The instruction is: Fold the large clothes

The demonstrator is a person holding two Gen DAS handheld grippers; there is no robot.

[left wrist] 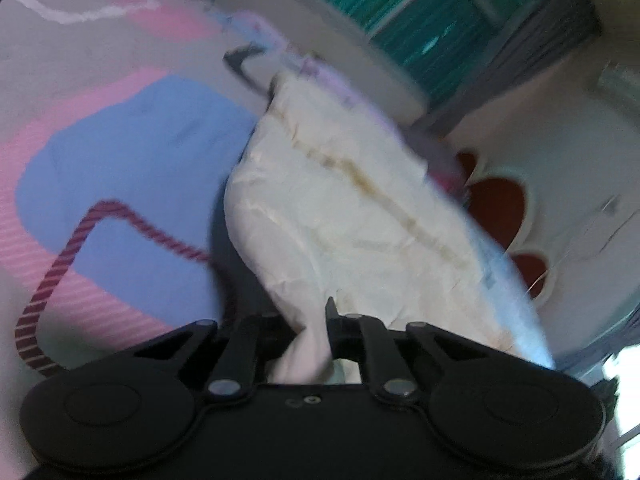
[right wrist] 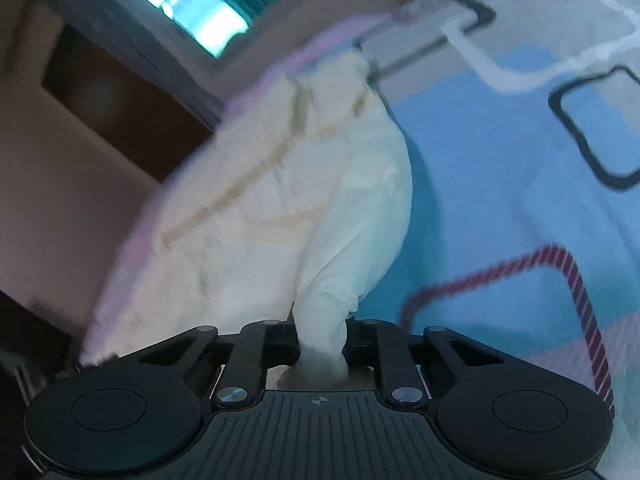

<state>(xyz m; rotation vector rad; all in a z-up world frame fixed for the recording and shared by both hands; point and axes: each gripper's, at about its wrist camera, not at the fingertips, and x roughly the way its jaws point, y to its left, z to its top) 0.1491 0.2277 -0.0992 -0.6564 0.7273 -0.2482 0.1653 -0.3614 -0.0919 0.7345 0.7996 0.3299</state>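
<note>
In the left wrist view, a bedsheet (left wrist: 132,184) printed with pink and blue patches and a dark red striped outline is seen on the left, covering a bed. To its right, a cream-white garment (left wrist: 344,216) with a faint yellowish line along it is spread on that sheet, running from the upper middle down to the left claw (left wrist: 308,332). The jaws of this claw are drawn close together and a bunched fold of the garment is pinched between them. Further right, a pale wall and a green-curtained window (left wrist: 420,20) are seen, blurred.

In the right wrist view, the window (right wrist: 192,4) and a brown recess are seen at the upper left. The same garment (right wrist: 280,196) is spread along the edge of the bed, narrowing into a twisted neck of cloth at the bottom. That neck is clamped between the nearly closed jaws of the right claw (right wrist: 322,344). To the right, the blue patterned bedsheet (right wrist: 500,184) is seen beneath and beside the garment.
</note>
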